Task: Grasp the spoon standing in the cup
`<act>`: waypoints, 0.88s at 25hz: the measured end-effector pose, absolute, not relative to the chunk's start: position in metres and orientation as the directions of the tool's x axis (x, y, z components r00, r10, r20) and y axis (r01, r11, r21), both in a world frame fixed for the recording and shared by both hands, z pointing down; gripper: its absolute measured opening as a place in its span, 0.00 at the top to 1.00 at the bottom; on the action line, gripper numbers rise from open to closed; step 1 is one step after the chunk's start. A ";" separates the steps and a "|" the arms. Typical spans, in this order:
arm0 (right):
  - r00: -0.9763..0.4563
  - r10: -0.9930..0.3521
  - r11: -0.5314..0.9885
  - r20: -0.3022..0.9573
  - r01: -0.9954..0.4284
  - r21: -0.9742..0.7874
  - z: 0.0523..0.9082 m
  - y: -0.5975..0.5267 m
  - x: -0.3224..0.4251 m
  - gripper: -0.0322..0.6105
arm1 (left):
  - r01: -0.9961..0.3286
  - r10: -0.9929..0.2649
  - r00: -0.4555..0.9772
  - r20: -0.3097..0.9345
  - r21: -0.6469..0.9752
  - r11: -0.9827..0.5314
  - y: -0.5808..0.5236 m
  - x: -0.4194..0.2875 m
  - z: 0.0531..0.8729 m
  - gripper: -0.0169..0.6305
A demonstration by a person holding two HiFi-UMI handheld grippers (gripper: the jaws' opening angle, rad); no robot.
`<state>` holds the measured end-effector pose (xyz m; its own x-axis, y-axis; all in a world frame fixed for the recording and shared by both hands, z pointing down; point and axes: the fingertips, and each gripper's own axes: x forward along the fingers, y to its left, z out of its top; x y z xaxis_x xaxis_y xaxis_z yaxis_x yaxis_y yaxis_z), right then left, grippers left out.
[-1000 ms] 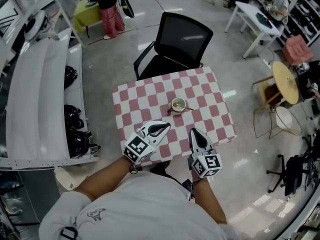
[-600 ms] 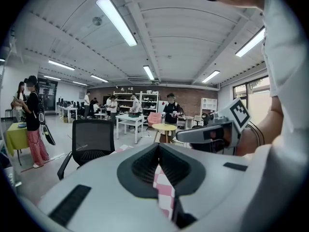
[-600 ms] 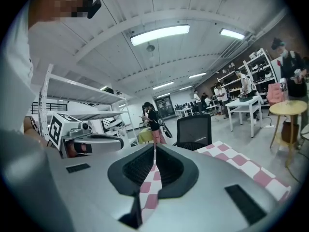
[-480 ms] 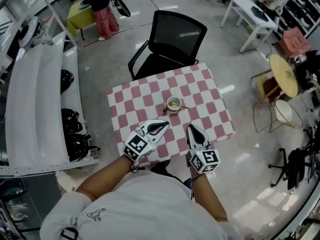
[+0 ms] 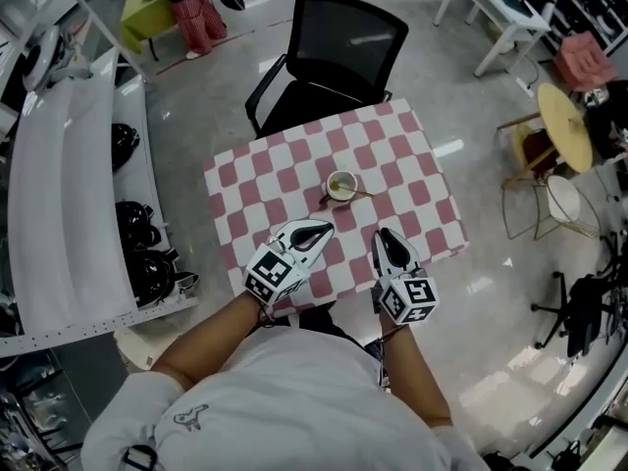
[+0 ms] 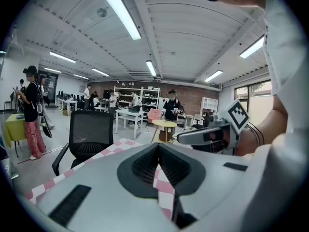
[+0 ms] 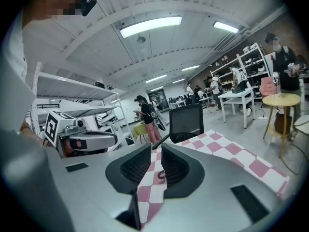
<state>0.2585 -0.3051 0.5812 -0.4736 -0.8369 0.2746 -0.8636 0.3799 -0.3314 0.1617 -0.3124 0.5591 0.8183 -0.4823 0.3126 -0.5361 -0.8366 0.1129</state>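
Spoon (image 5: pixel 356 194) too small for detail

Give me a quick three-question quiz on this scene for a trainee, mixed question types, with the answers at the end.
1. Choose one: the cup holding the spoon stands on A the checked table, B a tray, C a cardboard box.
2. True or false: the left hand-held gripper and the right hand-held gripper are both apart from the spoon.
3. Fill in: beyond the table's far edge stands a black ___.
Key: 1 A; 2 true; 3 chair.
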 end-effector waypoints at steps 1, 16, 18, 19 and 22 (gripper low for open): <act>-0.474 -0.833 0.379 0.284 -0.864 -0.332 0.585 -0.307 0.259 0.86 | -0.536 -0.481 0.818 0.316 0.117 -0.836 -0.314 0.163 0.562 0.96; -0.475 -0.796 0.335 0.376 -0.862 -0.381 0.651 -0.349 0.269 0.75 | -0.523 -0.446 0.821 0.356 0.158 -0.837 -0.351 0.184 0.609 0.96; -0.469 -0.789 0.327 0.398 -0.868 -0.373 0.662 -0.355 0.273 0.75 | -0.521 -0.443 0.821 0.361 0.157 -0.839 -0.355 0.187 0.615 0.96; -0.465 -0.785 0.325 0.409 -0.872 -0.367 0.667 -0.358 0.276 0.75 | -0.524 -0.444 0.819 0.363 0.158 -0.837 -0.359 0.187 0.617 0.96; -0.455 -0.782 0.315 0.426 -0.878 -0.360 0.677 -0.369 0.281 0.75 | -0.535 -0.455 0.814 0.362 0.162 -0.829 -0.370 0.187 0.621 0.96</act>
